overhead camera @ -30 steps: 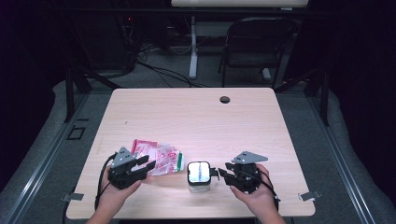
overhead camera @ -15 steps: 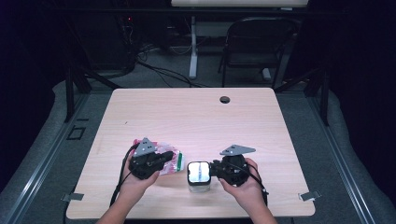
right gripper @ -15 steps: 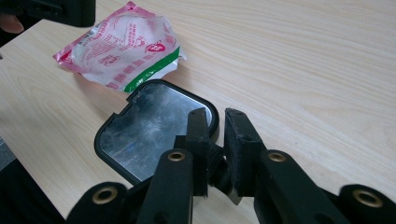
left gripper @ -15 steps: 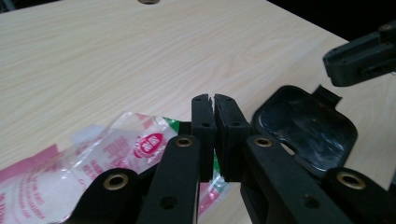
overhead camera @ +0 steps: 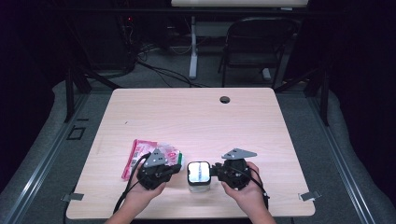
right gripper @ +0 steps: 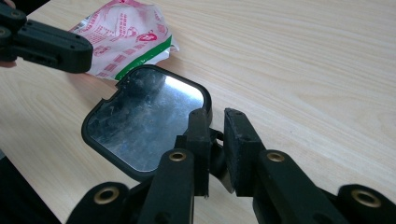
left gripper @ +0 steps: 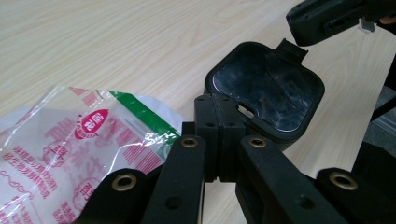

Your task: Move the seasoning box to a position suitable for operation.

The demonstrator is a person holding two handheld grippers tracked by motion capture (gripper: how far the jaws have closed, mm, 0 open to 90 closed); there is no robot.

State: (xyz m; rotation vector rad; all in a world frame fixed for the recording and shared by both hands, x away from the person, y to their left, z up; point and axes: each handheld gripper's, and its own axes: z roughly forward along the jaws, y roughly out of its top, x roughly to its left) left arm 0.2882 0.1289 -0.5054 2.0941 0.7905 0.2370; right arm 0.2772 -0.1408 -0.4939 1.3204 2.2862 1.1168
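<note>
From above I have a small box with a black-rimmed, mirror-like lid [overhead camera: 198,173] standing near the front edge of the counter [overhead camera: 196,116], right between my two hands. My left gripper [overhead camera: 173,169] sits just left of the box; in the left gripper view [left gripper: 219,135] its jaws have just been closing and now stand pressed together, pad against pad, with their tips at the near rim of the box lid [left gripper: 266,91]. I cannot tell whether anything thin is caught between them. Beside and partly under that gripper lies a clear packet with pink and red print and a green stripe [overhead camera: 144,156], flat on the counter and reaching almost to the box's left side; it is plain in the left gripper view too [left gripper: 70,144]. My right gripper [overhead camera: 215,171] comes in from the box's other side. In the right gripper view [right gripper: 215,135] its jaws have closed partway, a narrow gap remains between the pads, and they straddle a small tab at the lid's edge [right gripper: 144,121]; whether the pads actually press on it I cannot make out.
</note>
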